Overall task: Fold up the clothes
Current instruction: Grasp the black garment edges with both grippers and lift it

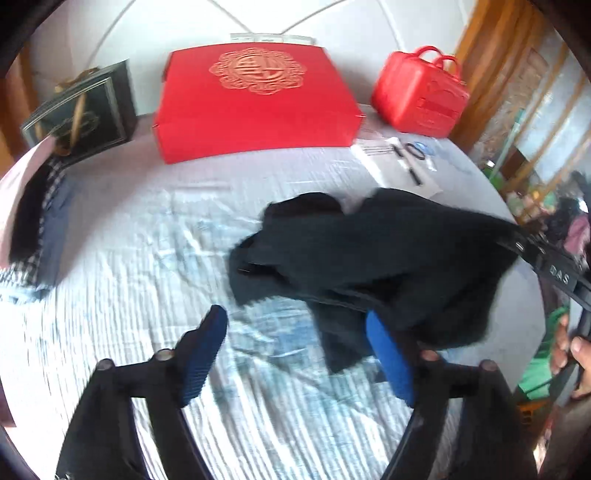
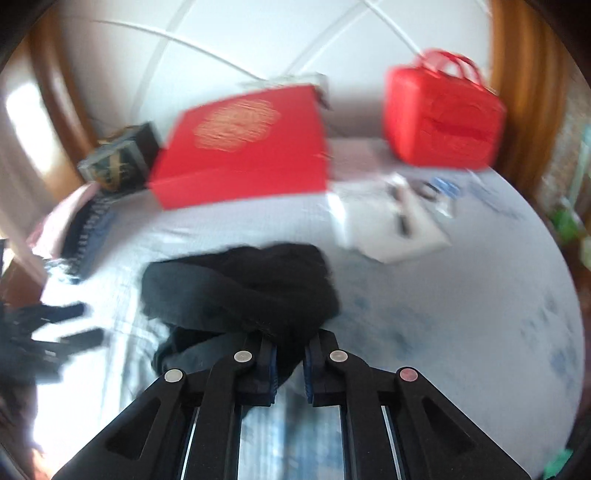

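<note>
I am working in a bedroom in a home. A bed (image 1: 155, 236) with a pale striped quilt fills the view, its white padded headboard (image 1: 184, 22) behind. On the bed sit a red gift box (image 1: 255, 103) with a gold emblem, a red handbag (image 1: 421, 96) and a stack of folded clothes (image 1: 40, 221). Wooden trim (image 1: 476, 55) frames the right side.

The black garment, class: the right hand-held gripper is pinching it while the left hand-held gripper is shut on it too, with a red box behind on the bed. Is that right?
One detail is wrong. The left hand-held gripper is open and holds nothing, as the left wrist view shows. The right hand-held gripper does pinch the black garment, and the red box does sit behind on the bed.
</note>
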{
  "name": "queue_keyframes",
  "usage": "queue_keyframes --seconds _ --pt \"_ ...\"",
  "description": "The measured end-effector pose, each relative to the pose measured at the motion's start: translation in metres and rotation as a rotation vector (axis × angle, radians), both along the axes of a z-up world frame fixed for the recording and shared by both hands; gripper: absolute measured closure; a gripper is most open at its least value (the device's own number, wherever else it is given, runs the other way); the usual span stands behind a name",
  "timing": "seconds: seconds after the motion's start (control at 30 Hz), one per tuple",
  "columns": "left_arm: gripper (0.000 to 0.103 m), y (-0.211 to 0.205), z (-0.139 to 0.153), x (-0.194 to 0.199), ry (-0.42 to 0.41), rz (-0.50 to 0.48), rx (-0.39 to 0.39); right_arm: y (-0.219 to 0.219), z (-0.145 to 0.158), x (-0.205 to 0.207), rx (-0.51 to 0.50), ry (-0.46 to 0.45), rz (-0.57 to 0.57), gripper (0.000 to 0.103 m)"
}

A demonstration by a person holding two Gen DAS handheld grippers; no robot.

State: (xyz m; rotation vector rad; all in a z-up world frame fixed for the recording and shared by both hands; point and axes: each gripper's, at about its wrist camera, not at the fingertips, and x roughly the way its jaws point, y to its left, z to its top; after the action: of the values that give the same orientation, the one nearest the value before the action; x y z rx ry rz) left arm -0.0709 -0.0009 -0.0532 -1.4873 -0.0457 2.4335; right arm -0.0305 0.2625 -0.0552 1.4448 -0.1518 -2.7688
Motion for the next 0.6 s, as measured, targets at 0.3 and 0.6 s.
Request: queue_keyframes --seconds 0.3,0.6 --pt "0.024 -0.008 -0.068 -0.035 -0.111 0.095 -0.084 0.044 -0.035 0.029 0.006 -0.156 -0.077 0.054" --pt "0.024 0.015 -0.119 -0.059 -0.184 0.135 -0.108 -0.034 -0.064 0.003 0.138 -0.119 0.223 0.029"
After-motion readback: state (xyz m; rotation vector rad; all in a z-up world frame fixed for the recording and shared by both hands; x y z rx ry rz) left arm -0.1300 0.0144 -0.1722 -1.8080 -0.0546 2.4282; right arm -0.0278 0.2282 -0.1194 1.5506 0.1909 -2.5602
